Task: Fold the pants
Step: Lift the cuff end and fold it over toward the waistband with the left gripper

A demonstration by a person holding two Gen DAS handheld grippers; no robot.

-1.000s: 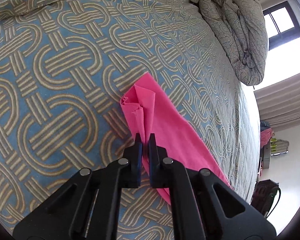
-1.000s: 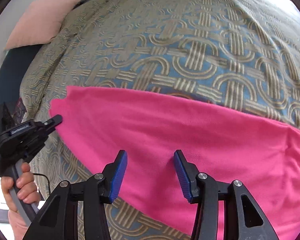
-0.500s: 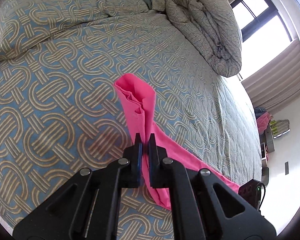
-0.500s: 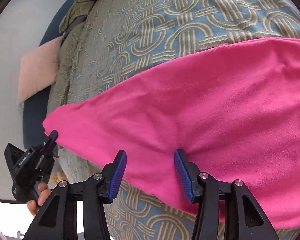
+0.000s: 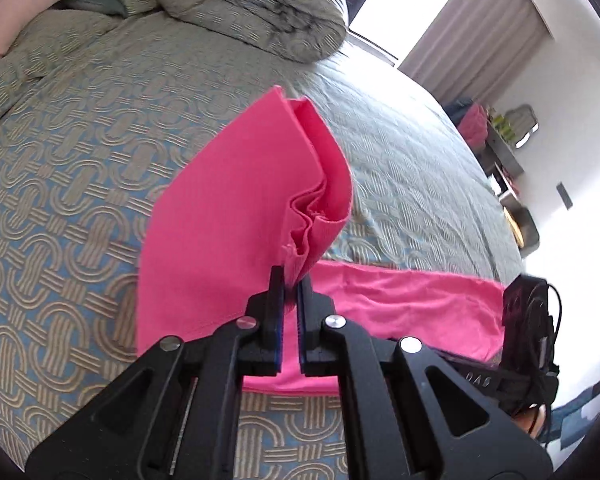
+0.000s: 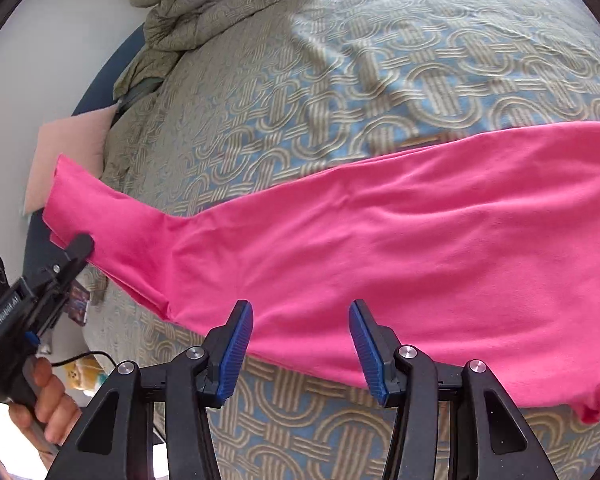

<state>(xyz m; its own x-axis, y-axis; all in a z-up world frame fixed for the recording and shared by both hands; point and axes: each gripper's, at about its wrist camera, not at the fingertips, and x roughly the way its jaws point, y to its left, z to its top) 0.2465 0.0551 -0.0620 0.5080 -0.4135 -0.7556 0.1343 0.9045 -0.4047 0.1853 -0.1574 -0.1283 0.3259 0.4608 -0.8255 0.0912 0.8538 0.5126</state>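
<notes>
Open bedspread (image 6: 440,64) is lying clear beyond the pink pants (image 6: 380,240); a bunched quilt (image 5: 260,8) is blocking the far end, and the lifted pant leg (image 5: 228,216) is standing before the left tongs (image 5: 289,280).

A bedspread (image 5: 60,208) patterned with interlocking beige loops on blue is spread over the bed. A bunched grey-green duvet (image 5: 260,12) is heaped at its far end, beside a pale pink pillow (image 6: 72,148). Grey curtains (image 5: 480,36) are hung by the bright window.
</notes>
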